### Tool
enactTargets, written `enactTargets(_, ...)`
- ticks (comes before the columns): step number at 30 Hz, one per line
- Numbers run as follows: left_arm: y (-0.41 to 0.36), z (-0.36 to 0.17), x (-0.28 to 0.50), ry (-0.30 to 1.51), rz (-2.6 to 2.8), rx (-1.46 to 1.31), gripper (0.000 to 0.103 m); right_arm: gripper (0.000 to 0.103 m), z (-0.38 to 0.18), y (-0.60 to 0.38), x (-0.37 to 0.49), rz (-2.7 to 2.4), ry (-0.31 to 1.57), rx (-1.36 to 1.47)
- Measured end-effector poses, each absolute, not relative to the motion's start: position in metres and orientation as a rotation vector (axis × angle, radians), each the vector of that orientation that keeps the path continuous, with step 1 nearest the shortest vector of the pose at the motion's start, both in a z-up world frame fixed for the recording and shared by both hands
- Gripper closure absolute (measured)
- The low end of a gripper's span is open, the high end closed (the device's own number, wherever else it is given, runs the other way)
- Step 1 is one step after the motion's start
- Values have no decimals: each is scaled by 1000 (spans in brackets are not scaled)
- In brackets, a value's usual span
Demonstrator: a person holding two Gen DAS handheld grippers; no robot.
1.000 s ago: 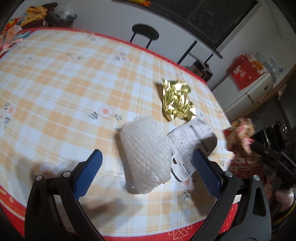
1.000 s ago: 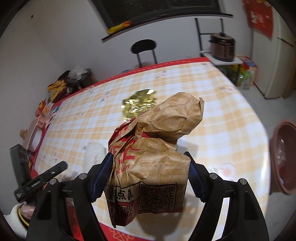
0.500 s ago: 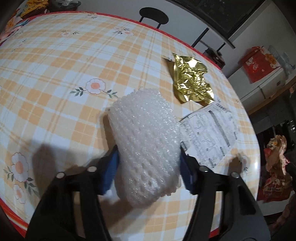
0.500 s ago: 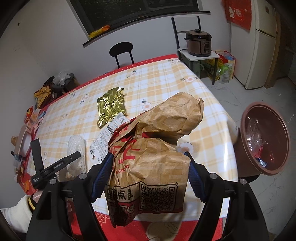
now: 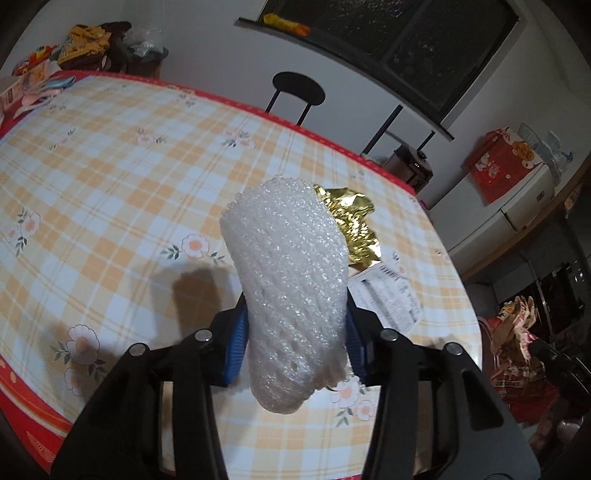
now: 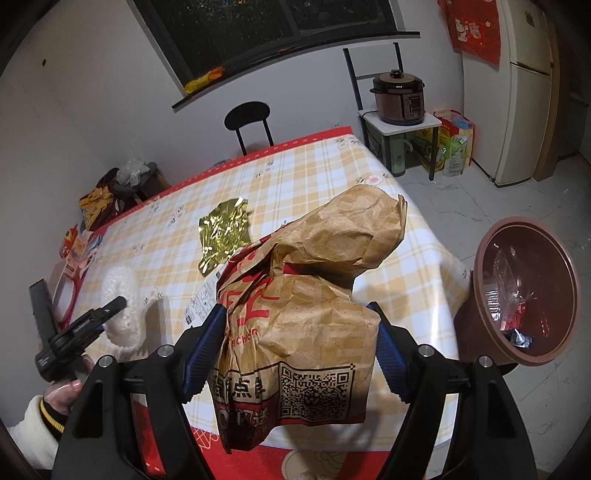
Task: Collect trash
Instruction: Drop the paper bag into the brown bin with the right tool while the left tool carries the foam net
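Now, left gripper (image 5: pixel 293 334): clamped on foam net (image 5: pixel 291 280), lifted clear of the table (image 5: pixel 110 177) after sitting on it half a second back.
Left behind: gold foil wrapper (image 5: pixel 351 225), receipt (image 5: pixel 388 299).
Right gripper (image 6: pixel 297 347): still pinching paper bag (image 6: pixel 306 291), bin (image 6: pixel 524 288) now close by, drop likely next.

1. A home kitchen-dining room: a table (image 6: pixel 314 173) under an orange checked floral cloth fills the middle.
2. Beyond the table, a black chair (image 6: pixel 247 116) stands below a dark window (image 6: pixel 258 26).
3. Right of the table: a pressure cooker (image 6: pixel 398 98), a white fridge (image 6: pixel 524 92), a tiled floor.
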State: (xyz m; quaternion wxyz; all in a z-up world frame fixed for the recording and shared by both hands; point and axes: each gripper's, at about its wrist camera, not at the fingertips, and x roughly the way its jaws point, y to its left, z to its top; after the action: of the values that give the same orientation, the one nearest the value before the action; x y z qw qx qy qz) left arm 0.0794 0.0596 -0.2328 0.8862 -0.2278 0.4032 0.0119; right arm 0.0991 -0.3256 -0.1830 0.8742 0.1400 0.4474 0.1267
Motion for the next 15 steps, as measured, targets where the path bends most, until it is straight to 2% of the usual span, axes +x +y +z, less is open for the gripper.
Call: enactTargets(15, -30, -173, 89, 780, -75, -370, 56, 28, -199, -447, 99, 120, 870, 443)
